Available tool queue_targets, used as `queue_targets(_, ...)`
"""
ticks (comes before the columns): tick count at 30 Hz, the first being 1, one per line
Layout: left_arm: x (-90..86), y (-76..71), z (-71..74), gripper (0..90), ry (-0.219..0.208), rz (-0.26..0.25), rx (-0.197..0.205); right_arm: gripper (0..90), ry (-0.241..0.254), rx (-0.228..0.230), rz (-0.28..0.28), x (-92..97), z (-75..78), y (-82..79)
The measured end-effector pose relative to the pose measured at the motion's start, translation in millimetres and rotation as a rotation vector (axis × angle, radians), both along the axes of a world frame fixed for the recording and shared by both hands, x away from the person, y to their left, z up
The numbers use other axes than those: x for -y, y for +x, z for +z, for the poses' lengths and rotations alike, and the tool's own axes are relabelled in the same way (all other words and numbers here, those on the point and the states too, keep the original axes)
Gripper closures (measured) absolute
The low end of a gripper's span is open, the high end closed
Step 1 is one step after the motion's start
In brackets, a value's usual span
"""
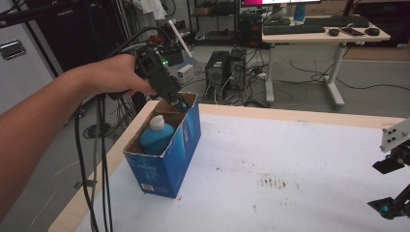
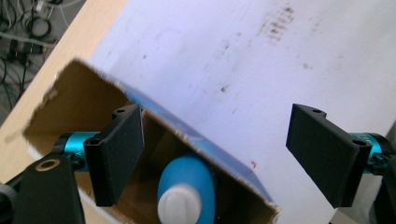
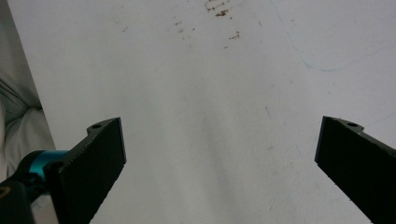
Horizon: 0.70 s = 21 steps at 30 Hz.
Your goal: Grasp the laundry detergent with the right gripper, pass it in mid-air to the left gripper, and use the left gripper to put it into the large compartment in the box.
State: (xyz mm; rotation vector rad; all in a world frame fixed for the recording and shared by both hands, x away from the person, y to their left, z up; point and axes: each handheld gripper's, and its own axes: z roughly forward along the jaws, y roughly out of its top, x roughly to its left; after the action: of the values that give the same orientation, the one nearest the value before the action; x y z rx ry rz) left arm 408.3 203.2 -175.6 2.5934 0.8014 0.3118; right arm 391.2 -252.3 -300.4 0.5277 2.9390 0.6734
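Blue bottle [image 1: 156, 137] stands inside an open blue carton [image 1: 167, 164], right beneath the left gripper [image 2: 212, 154], jaws wide. Right gripper [image 3: 219, 172], equally wide, hovers over the stained white table [image 1: 290, 164]; desks and cables lie beyond.

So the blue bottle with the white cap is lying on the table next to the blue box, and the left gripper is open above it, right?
Not quite. The blue bottle isn't on the table beside the blue box; it stands inside the box, white cap up. The high view shows this, and the left gripper view looks down on it there. The rest holds: the left gripper is open above it.
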Motion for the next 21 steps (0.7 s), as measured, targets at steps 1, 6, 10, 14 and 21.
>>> queue_targets(1, 4.1, 0.0, 2.1, 19.2, 0.007, -0.013, 0.002, 1.2, 0.0, 0.001, 0.001, 0.9, 0.0, 0.3)
queue_targets(6, 22.1, 1.4, 3.9, 19.2, 0.027, -0.038, 0.021, 1.2, 0.018, 0.003, -0.012, 3.5, 2.0, -0.2)
queue_targets(10, 38.0, 4.1, -1.0, 19.2, 0.033, -0.048, -0.002, 1.2, 0.025, 0.003, -0.018, 4.0, 3.0, -0.5)
queue_targets(14, 55.2, 4.0, -3.0, 19.2, -0.012, -0.121, -0.017, 1.2, 0.02, 0.005, -0.013, 3.2, 3.1, -1.7)
queue_targets(21, 91.2, 4.9, -13.7, 6.0, 0.024, -0.225, -0.058, 1.2, 0.027, 0.011, -0.024, 5.1, 4.2, -1.7)
